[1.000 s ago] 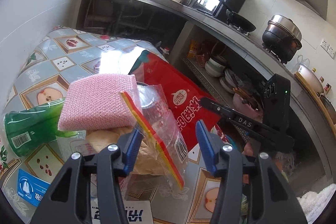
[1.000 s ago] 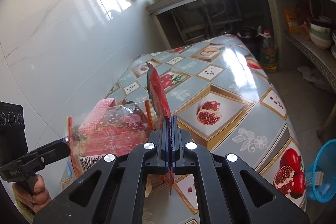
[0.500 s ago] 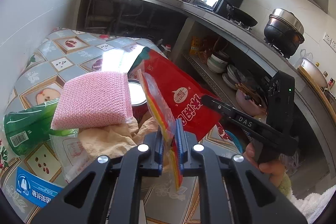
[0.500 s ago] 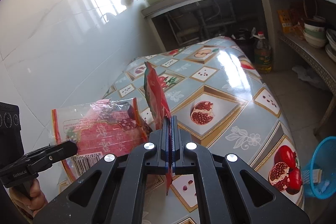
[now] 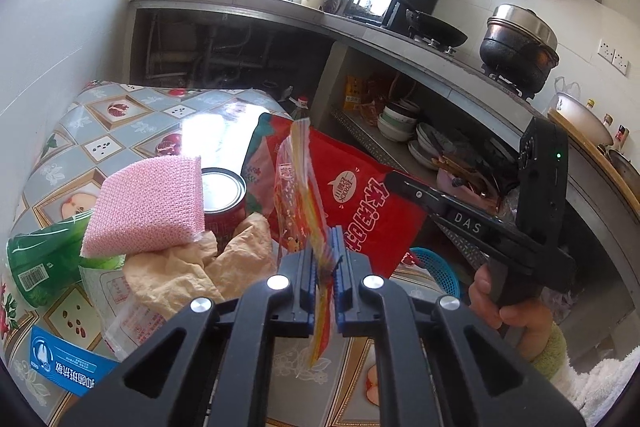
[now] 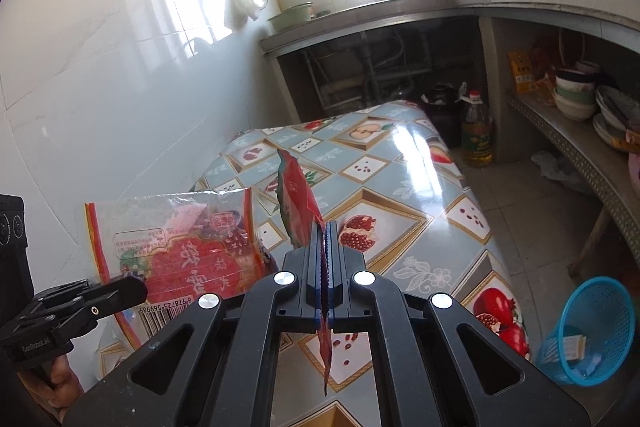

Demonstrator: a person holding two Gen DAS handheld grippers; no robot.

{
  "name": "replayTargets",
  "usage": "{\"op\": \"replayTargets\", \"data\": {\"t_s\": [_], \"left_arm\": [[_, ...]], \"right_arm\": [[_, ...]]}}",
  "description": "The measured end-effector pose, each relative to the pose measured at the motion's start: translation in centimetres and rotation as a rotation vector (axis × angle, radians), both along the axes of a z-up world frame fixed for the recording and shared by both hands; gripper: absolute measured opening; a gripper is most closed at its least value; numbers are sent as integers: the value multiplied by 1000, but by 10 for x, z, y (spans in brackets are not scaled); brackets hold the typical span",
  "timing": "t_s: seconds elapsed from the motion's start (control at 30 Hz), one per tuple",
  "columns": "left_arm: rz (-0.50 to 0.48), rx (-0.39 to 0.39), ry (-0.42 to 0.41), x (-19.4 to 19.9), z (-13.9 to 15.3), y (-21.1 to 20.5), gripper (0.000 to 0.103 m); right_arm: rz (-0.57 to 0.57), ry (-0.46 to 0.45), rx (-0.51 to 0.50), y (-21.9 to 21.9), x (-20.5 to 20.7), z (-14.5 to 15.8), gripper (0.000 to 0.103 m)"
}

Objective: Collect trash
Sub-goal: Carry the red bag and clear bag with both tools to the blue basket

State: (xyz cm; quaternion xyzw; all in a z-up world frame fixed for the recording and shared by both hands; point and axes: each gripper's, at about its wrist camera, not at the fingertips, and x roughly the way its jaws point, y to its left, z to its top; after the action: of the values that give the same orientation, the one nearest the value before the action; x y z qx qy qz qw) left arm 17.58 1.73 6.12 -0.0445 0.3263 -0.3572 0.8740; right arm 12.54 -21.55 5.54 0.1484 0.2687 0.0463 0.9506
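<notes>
My left gripper [image 5: 324, 255] is shut on a clear plastic wrapper [image 5: 298, 187] with red and yellow stripes, its jaws closing the last bit onto it. The wrapper hangs above the trash pile. In the right wrist view the same wrapper [image 6: 180, 239] shows flat, with the left gripper [image 6: 132, 287] at its lower edge. My right gripper [image 6: 325, 239] is shut on a red snack bag [image 6: 296, 195], held edge-on above the table. In the left wrist view the red snack bag [image 5: 360, 203] is behind the wrapper, with the right gripper [image 5: 400, 183] on its right edge.
On the fruit-patterned tablecloth [image 6: 400, 187] lie a pink sponge [image 5: 148, 203], a red can [image 5: 222, 195], crumpled beige paper [image 5: 192, 267], a green bag [image 5: 44, 259] and a blue packet [image 5: 64, 367]. A blue basket [image 6: 592, 331] stands on the floor to the right. An oil bottle [image 6: 476, 131] stands past the table's far end.
My left gripper closed on the clear wrapper and lifted it off the pile, uncovering the red can. The right gripper rose a little with the red bag.
</notes>
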Motion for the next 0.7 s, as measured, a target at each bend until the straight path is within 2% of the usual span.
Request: {"op": "replayTargets", "data": {"t_s": [0.13, 0.23, 0.4, 0.5, 0.57, 0.63, 0.7], "left_arm": [[-14, -9, -19, -6, 5, -4, 6], [-28, -13, -21, -10, 6, -7, 5], [-58, -2, 4, -15, -4, -16, 5], [-69, 0, 17, -17, -9, -19, 5], [-73, 1, 23, -18, -11, -21, 5], [-76, 3, 22, -18, -11, -23, 5], [-76, 3, 19, -18, -10, -24, 5]], "right_arm": [[-23, -7, -20, -3, -13, 5, 1], [-41, -4, -76, -1, -27, 5, 1], [-13, 65, -160, 8, -43, -14, 3], [-4, 112, -161, 7, -49, -30, 6], [7, 144, -144, 5, -48, -39, 11], [5, 158, -135, 6, -47, -46, 17], [2, 159, -133, 5, -46, -48, 17]]}}
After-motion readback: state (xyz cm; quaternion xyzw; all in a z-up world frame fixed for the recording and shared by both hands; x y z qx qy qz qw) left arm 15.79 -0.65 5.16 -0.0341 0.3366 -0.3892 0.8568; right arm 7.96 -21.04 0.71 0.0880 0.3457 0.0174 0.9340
